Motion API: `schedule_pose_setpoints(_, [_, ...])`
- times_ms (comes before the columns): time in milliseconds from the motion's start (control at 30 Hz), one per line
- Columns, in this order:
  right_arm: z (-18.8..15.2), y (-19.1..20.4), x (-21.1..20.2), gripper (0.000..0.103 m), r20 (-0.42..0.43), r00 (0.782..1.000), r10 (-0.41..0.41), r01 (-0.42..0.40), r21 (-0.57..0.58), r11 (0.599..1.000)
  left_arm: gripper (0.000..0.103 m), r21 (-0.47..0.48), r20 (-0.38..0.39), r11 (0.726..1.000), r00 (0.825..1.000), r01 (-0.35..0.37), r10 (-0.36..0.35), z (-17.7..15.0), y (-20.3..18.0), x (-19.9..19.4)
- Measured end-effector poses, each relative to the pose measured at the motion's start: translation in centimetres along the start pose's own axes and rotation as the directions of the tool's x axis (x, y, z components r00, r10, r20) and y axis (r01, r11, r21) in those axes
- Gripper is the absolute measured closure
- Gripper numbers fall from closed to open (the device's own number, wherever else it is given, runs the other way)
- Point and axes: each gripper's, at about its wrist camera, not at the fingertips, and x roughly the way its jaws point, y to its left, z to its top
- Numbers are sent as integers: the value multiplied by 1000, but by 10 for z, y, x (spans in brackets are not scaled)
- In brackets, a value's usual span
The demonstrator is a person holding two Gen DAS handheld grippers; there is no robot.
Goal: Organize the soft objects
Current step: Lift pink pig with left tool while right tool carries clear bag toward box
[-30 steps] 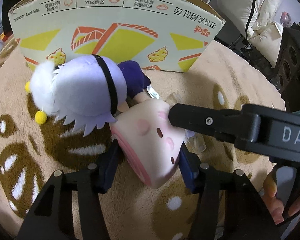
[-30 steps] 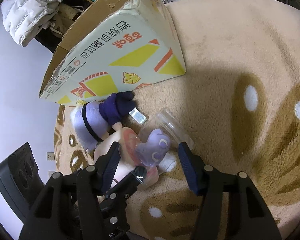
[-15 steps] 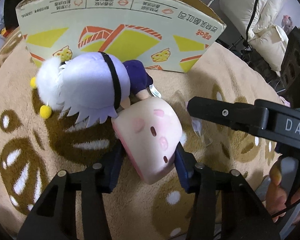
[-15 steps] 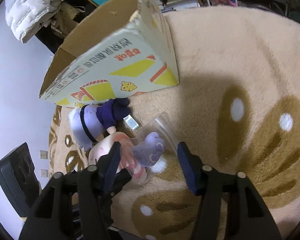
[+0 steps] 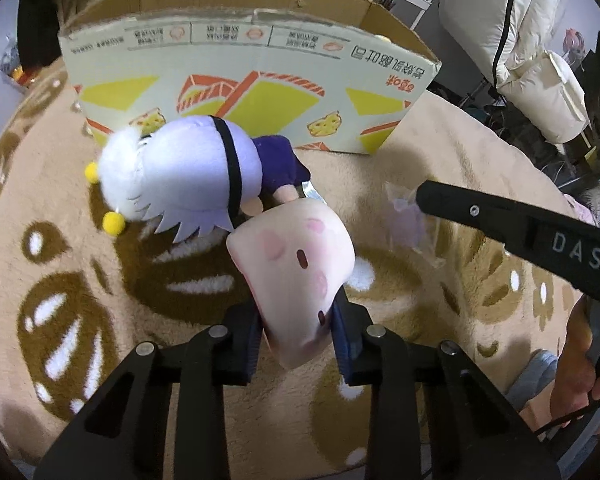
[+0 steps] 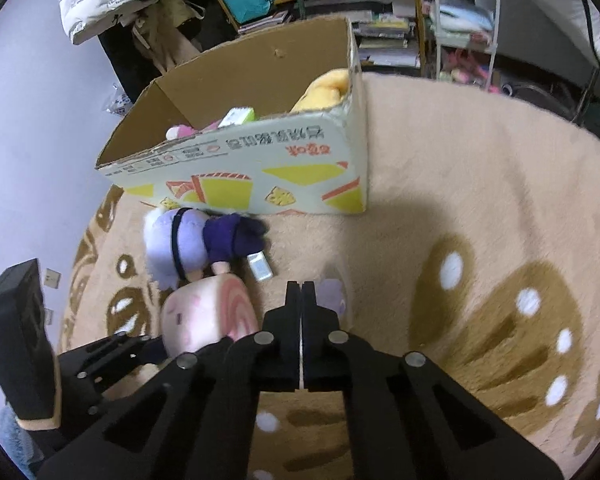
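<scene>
My left claw (image 5: 296, 332) is closing on the pink roll plush (image 5: 296, 264), its pads already pressing the soft body near its lower end, out on the middle of the rug (image 5: 440, 168) in front of the cardboard box (image 5: 256, 92). My right claw (image 6: 302, 300) is pinched fully together, and I judge it has caught only the thin clear wrapper of the small bagged purple plush (image 6: 332, 294); from the wrist view I cannot see any film between the pads, so the hold is uncertain. That is my main worry: slick plastic could slide out once I raise it, dropping the toy back on the rug. The roll is gripped low and off-centre, so it may sag or pivot out as I carry it. It also touches the lavender-haired doll (image 5: 188, 180), which lies against the box's front wall, so lifting could drag or nudge the doll. The box already holds a yellow plush (image 6: 324, 88) near its right corner, so I should drop toward the emptier left side.
</scene>
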Motion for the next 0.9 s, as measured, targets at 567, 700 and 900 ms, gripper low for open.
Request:
schedule_pose_setpoints(567, [0, 1, -42, 102, 176, 981, 76, -78, 3, 997, 74, 20, 137, 987, 979, -158, 154, -12, 2, -44])
schedule_pose_setpoints(700, [2, 3, -50, 102, 216, 971, 99, -102, 0, 995, 74, 22, 152, 986, 975, -168, 163, -11, 2, -51])
schedule_pose_setpoints(900, [3, 2, -52, 102, 230, 967, 112, -115, 3, 993, 73, -13, 102, 993, 988, -116, 117, -9, 14, -50])
